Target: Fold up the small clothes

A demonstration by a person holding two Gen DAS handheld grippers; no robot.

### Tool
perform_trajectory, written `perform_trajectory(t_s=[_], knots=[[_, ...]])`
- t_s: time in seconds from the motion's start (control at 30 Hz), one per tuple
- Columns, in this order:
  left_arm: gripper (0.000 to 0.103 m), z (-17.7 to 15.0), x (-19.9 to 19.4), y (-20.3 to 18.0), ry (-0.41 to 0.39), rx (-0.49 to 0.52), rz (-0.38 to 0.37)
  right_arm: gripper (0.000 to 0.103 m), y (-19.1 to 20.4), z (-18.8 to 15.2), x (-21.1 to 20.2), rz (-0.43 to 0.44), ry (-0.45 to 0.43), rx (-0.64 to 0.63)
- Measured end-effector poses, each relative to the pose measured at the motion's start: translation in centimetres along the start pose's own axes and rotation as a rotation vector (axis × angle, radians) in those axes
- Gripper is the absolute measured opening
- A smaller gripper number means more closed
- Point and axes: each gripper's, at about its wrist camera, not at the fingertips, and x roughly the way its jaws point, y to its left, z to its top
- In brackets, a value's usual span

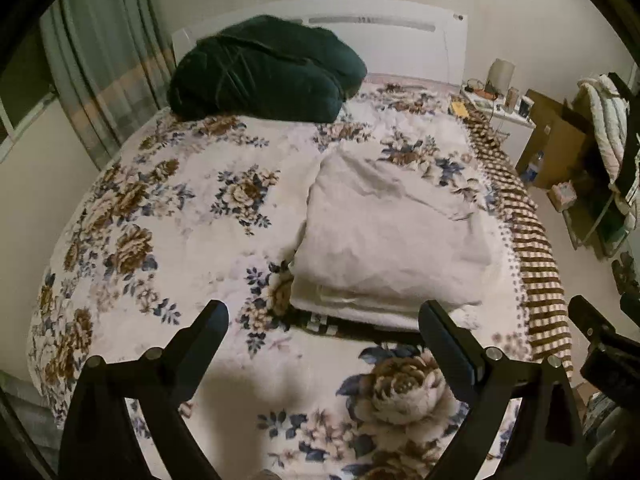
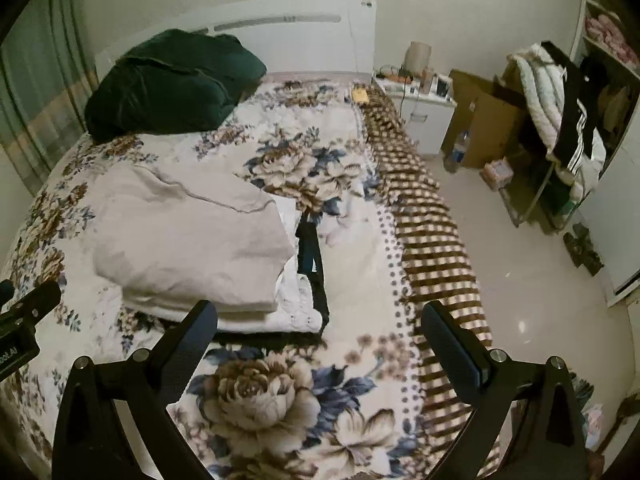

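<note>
Floral-printed quilted bedspread (image 1: 168, 208) carries a folded off-white cloth stack (image 1: 392, 236). Left gripper (image 1: 322, 326) and right gripper (image 2: 320, 326), near the stack, released, empty. Risk: the slumped top layer could unfold if snagged.

Folded pale cream garment (image 1: 396, 236) lies flat on top of a small stack of folded clothes (image 2: 288, 308), on the floral bed cover (image 1: 168, 216) approx. mid-bed. Top surface creased w/ a few wrinkles, edges roughly squared. Under it: white folded layers, then a dark piece (image 2: 310, 256) sticking out at the right side & along the near edge.
</note>
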Motion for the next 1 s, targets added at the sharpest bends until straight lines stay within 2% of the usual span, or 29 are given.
perform_trajectory(t_s=[0.33, 0.63, 0.83, 1.0], knots=[[0.097, -2.3, -12.3, -0.5, -0.086, -0.016, 0.007, 0.103, -2.1, -1.5, -15.3, 0.016, -0.129, -0.009], [0.097, -5.3, -22.4, -1.0, -0.147, 0.018, -0.021, 0.103, -3.9, -5.4, -29.3, 0.017, -0.212, -0.017], [0.097, -6.3, -26.6, -0.7, -0.194, 0.031, -0.028, 0.103, -4.9, -7.1, -36.8, 0.039, -0.252, 0.005], [0.097, -7.1, -29.2, -0.6, -0.222, 0.028, -0.032, 0.103, -5.2, -8.3, -41.2, 0.065, -0.267, 0.014]])
